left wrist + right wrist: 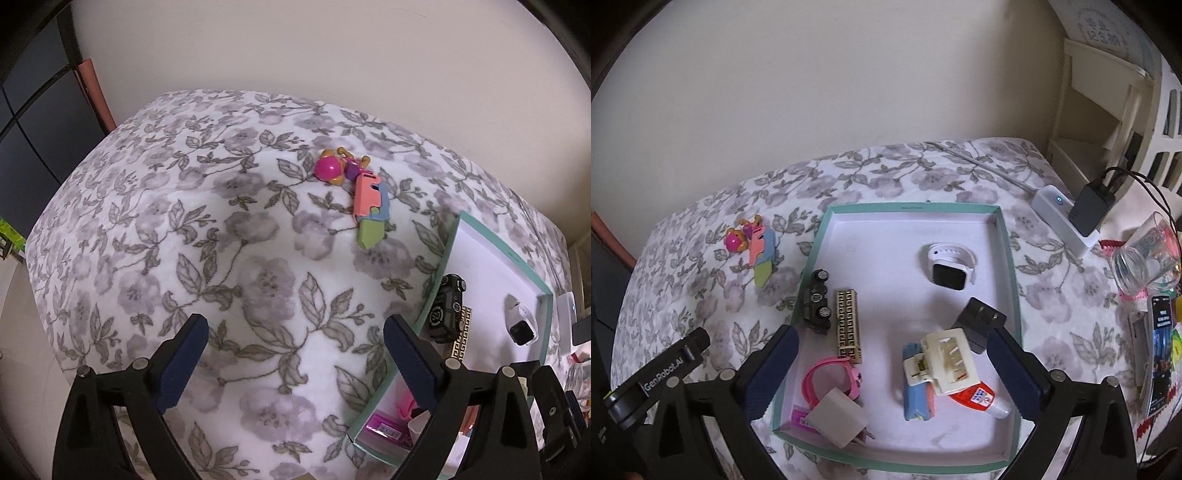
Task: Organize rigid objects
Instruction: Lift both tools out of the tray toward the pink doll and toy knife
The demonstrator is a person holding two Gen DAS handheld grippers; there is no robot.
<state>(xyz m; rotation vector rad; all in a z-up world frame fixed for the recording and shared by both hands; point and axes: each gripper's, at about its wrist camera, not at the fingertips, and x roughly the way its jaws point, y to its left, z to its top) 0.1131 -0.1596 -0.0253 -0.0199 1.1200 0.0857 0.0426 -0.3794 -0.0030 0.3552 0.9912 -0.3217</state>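
2 toys are left outside the box (1006, 236) on our flowered bedspread (184, 221): a pink-helmeted toy figure (334, 168) and, touching it on the near side, a pastel toy knife (371, 206) with a pink and blue handle and a green blade. Both look like hollow moulded plastic, so we judge them light, stiff and fairly slick, unlikely to break but ready to skate away on the soft cover if nudged. For the knife we would close across the flat sides of the handle at mid-length, where the faces run parallel; the tapered blade would likely squirt out. The figure's round helmet is a poor hold, so its narrower body between the arms seems safer, though we cannot make out its exact shape. Our left hand-held gripper (295, 350) hangs over bare bedspread short of the toys, jaws spread wide with nothing between them. Our right hand-held gripper (892, 363) is spread just as wide above the box, with the cream hair claw (942, 363) and blue eraser-like block (916, 387) lying free below it, untouched by the pads. Already in the box are a toy car (816, 302), white smartwatch (951, 267) and black plug (980, 321).
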